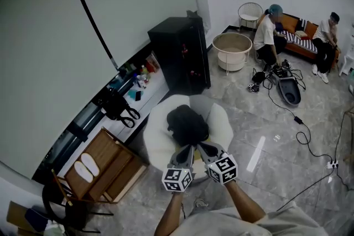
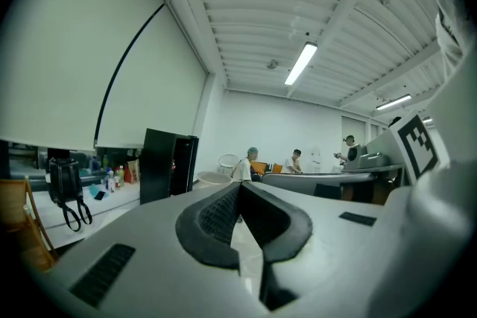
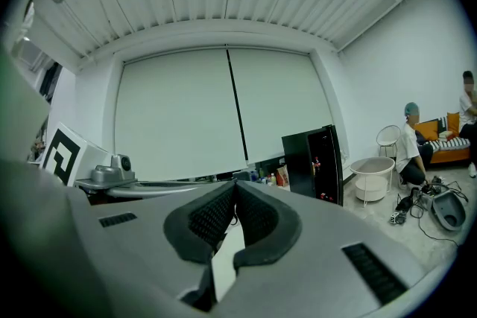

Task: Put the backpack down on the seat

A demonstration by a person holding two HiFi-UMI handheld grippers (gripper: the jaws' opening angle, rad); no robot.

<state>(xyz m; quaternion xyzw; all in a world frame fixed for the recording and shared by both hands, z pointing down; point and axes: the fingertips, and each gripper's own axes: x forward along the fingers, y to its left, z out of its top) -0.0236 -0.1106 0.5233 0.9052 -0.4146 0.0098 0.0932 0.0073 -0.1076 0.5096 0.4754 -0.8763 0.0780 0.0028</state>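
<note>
Currently the backpack (image 1: 188, 124) is being seen as a dark lump lying on the white round seat (image 1: 157, 132), roughly at its middle, with pale cushion showing round it. Both tongs are being held side by side at the near edge of the seat, pointing away from the person. The left tongs (image 1: 188, 147) and the right tongs (image 1: 203, 146) are each being kept pressed fully together, pad against pad, and nothing is being gripped. In the left gripper view and the right gripper view only the room is showing past the closed tips, with no strap or fabric between them.

The relation that matters: the backpack is lying directly ahead of the tips and lower than them. Both gripper cameras are being aimed level across the room, over the bag and not down at it. In the head view the tips are being seen just beside the bag's near edge. Neither hand is being placed clearly nearer; the bag is sitting between their two lines, a shade toward the left tongs. Its long axis is possibly running away from the person, but the dark shape is too blurred to be sure.

The put-down is being judged as done, so the coming move is being judged as a pull-back toward the person, clear of the bag.
</note>
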